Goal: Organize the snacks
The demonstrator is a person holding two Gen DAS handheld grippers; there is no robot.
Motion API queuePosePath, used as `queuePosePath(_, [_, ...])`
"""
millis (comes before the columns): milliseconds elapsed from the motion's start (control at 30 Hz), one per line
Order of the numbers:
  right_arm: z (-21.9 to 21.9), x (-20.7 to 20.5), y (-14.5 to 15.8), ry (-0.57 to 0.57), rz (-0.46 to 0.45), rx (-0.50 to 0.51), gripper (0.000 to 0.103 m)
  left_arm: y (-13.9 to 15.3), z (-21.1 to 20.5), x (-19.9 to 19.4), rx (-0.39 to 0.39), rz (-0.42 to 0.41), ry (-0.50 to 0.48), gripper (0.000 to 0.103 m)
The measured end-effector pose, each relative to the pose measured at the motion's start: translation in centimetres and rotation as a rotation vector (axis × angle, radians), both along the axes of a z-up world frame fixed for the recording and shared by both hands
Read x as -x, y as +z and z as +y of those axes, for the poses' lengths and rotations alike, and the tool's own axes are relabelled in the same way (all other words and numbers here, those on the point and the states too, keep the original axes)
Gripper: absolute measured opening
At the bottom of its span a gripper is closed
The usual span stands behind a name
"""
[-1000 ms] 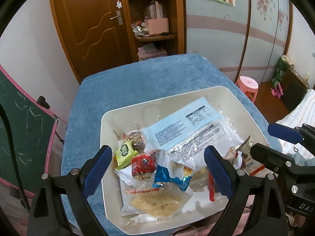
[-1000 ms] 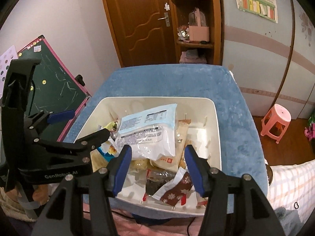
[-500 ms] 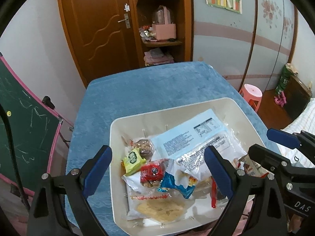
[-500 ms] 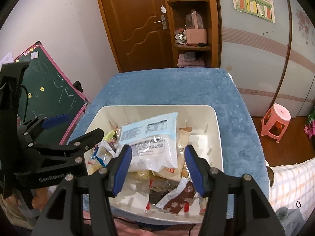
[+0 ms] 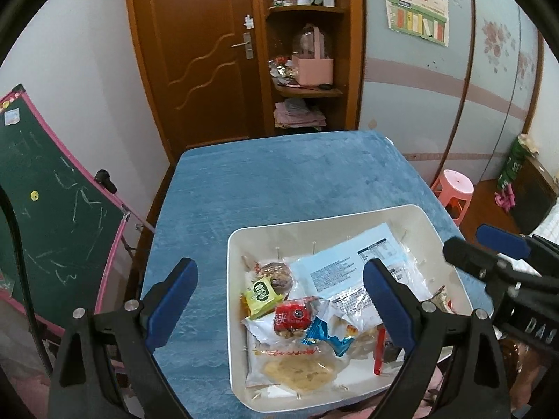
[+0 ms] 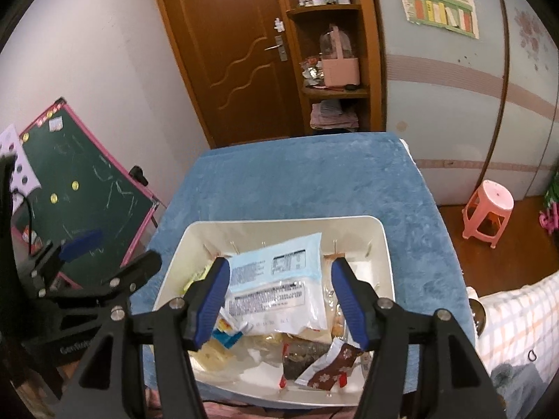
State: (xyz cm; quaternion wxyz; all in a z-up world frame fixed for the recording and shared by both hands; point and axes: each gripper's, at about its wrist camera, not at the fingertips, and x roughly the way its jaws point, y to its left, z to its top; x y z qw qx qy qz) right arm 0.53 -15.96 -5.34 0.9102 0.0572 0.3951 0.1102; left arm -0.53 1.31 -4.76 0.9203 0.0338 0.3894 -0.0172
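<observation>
A white tray (image 5: 231, 331) (image 6: 279, 219) on the blue table holds a heap of snack packets. On top lies a large blue-and-white packet (image 5: 349, 262) (image 6: 279, 265). Beside it are a yellow-green packet (image 5: 262, 296), a red packet (image 5: 293, 316), a clear cracker packet (image 5: 297, 373) and a brown snowflake wrapper (image 6: 332, 366). My left gripper (image 5: 279, 279) hangs open above the tray's left half, holding nothing. My right gripper (image 6: 279, 276) hovers above the big packet; its jaws are opening, nothing gripped between them.
The blue cloth-covered table (image 5: 279, 181) reaches back toward a wooden door (image 5: 195, 52) and corner shelf (image 5: 307, 87). A green chalkboard (image 5: 52, 209) leans at the left. A pink stool (image 6: 489, 202) stands at the right. Checked fabric (image 6: 517, 314) shows at the near right.
Both grippers have risen away from the tray, so it looks smaller and lower in both views. The right jaws stand a little wider. The snacks have not moved.
</observation>
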Motion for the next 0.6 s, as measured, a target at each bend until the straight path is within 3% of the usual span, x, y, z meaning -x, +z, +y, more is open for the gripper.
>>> queuePosePath(67, [-0.1,-0.3,0.5,-0.013,0.006,-0.007,0.062,0.4,0.3,0.1,0.0,-0.009,0.017,0.102])
queuePosePath(600, [0.6,-0.2,0.6,-0.017,0.016,0.002,0.062,-0.4,1.0,-0.1,0.011,0.042,0.075,0.102])
